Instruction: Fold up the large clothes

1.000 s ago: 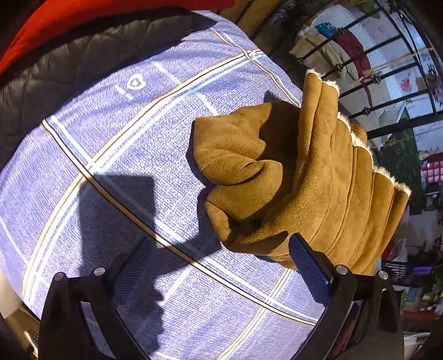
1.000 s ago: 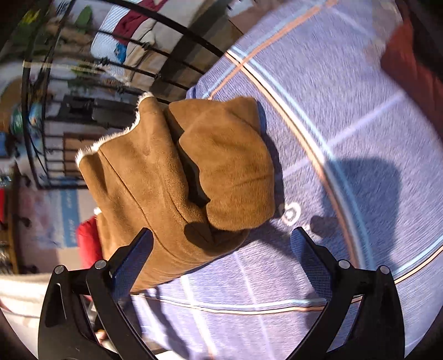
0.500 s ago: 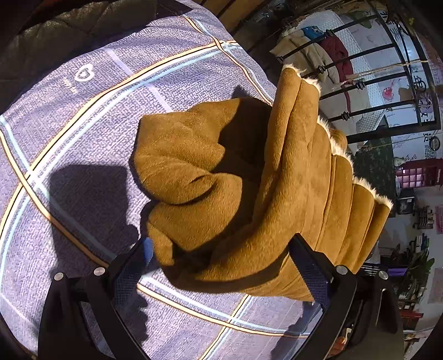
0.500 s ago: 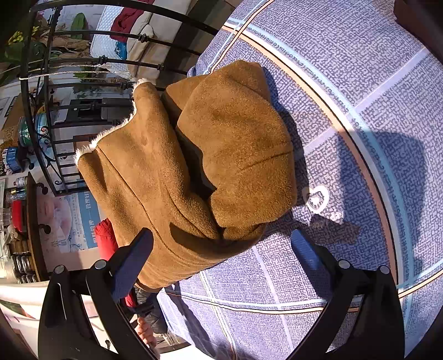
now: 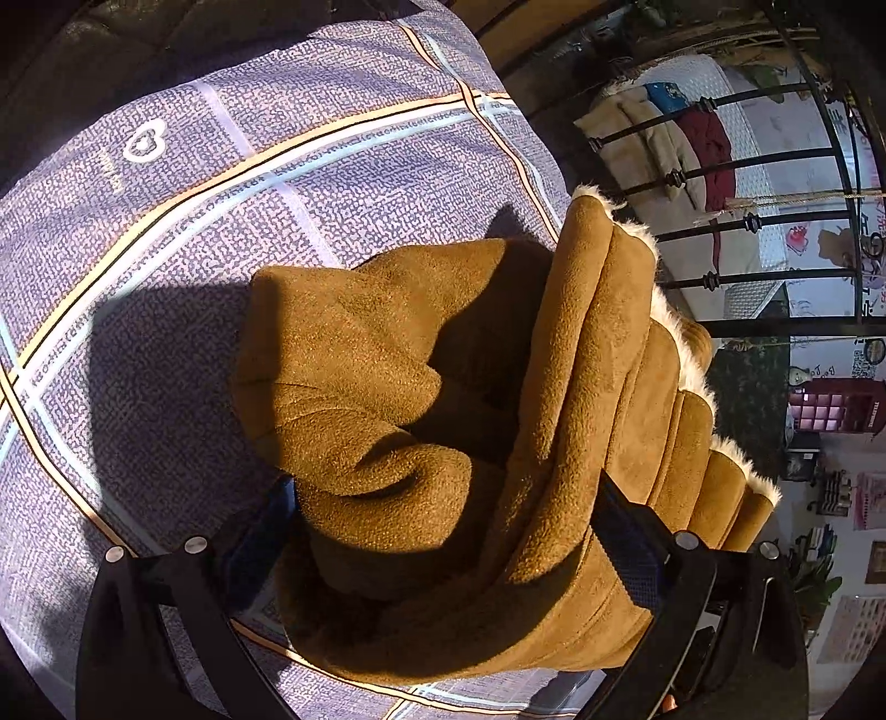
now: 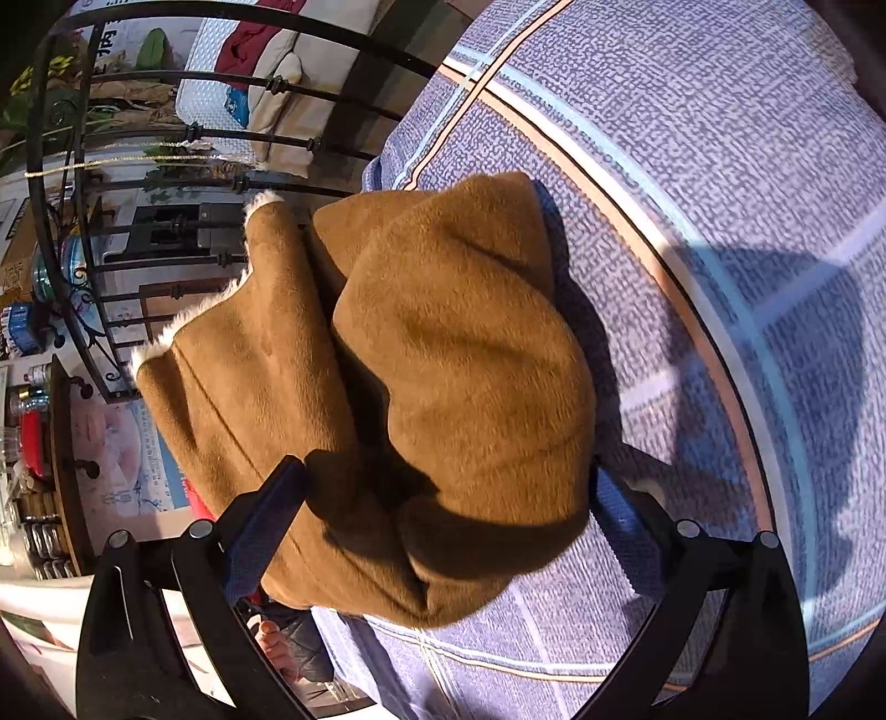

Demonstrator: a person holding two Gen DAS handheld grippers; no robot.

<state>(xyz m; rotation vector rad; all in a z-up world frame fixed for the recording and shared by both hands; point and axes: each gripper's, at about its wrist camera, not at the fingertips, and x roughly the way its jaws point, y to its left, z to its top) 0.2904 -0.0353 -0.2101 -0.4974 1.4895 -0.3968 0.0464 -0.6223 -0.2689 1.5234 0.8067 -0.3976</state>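
Observation:
A folded tan suede coat (image 5: 454, 443) with cream fleece lining lies bunched on a purple checked bedspread (image 5: 183, 232). My left gripper (image 5: 443, 526) is open, its blue-padded jaws standing either side of the coat's near end, the fabric bulging between them. In the right wrist view the same coat (image 6: 421, 376) fills the middle, on the bedspread (image 6: 692, 232). My right gripper (image 6: 443, 515) is open too, its jaws straddling the coat's near edge. I cannot tell whether the pads touch the fabric.
The bedspread's edge runs just beyond the coat. A black iron railing (image 5: 764, 221) stands past it, also in the right wrist view (image 6: 166, 138), with a cluttered room below. A dark quilted cover (image 5: 138, 50) lies at the far side.
Both grippers have moved in toward the coat. It now sits between the jaws of each, where a second ago it lay ahead of them. The jaws stay open.

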